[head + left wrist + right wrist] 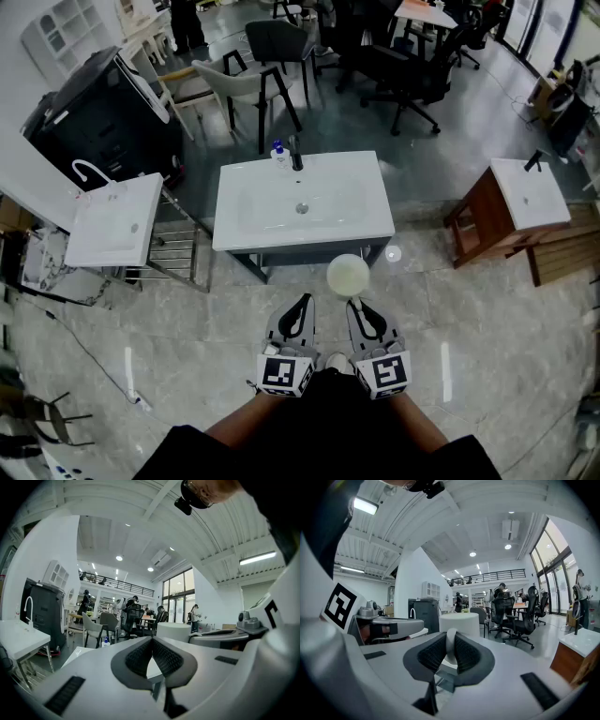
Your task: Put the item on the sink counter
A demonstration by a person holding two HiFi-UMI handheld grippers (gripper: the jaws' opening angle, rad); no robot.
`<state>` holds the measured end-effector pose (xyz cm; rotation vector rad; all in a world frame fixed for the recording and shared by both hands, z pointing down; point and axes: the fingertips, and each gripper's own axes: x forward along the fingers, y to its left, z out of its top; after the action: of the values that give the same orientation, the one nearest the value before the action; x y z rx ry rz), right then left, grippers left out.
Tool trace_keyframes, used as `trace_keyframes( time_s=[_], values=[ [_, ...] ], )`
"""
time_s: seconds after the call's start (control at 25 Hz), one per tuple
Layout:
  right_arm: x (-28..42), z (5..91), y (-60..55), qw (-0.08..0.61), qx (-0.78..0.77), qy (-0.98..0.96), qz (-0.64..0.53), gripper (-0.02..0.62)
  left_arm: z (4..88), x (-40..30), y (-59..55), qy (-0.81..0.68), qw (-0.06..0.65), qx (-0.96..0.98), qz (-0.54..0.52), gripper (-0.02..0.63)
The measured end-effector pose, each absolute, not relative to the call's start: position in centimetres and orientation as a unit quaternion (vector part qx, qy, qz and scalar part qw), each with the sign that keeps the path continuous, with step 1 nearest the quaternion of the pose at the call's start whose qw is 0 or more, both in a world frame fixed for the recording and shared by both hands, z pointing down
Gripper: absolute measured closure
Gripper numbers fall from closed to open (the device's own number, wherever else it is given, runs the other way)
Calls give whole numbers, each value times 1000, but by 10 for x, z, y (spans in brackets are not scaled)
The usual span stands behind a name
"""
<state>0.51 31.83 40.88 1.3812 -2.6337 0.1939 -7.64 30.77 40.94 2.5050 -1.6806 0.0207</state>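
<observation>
A white cup [348,276] hangs in front of me over the floor, just short of the sink counter's [234,228] front edge. My right gripper [361,307] is shut on the cup's handle; in the right gripper view the handle [451,645] sits pinched between the pads, with the cup body [460,622] beyond the fingertips. My left gripper [302,304] hovers beside it on the left, shut with nothing between its pads [140,654]. The left gripper view shows the cup [173,631] off to its right. The counter is white with a basin, a black faucet [296,161] and a small blue-capped bottle [278,152] at its back edge.
A second white sink [112,223] on a metal rack stands to the left. To the right stands a wooden cabinet with a sink top [527,193]. A black cabinet [101,114] and several chairs [253,84] stand beyond the counter. Grey tiled floor lies between me and the counter.
</observation>
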Motion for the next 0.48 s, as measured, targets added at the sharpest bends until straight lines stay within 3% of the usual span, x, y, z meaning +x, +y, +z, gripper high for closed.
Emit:
trace_keyframes(
  time_s=[0.48],
  values=[
    [30,411,323,68,450,-889,52,538,411,-55,317,-562,59,825,14,594]
  ],
)
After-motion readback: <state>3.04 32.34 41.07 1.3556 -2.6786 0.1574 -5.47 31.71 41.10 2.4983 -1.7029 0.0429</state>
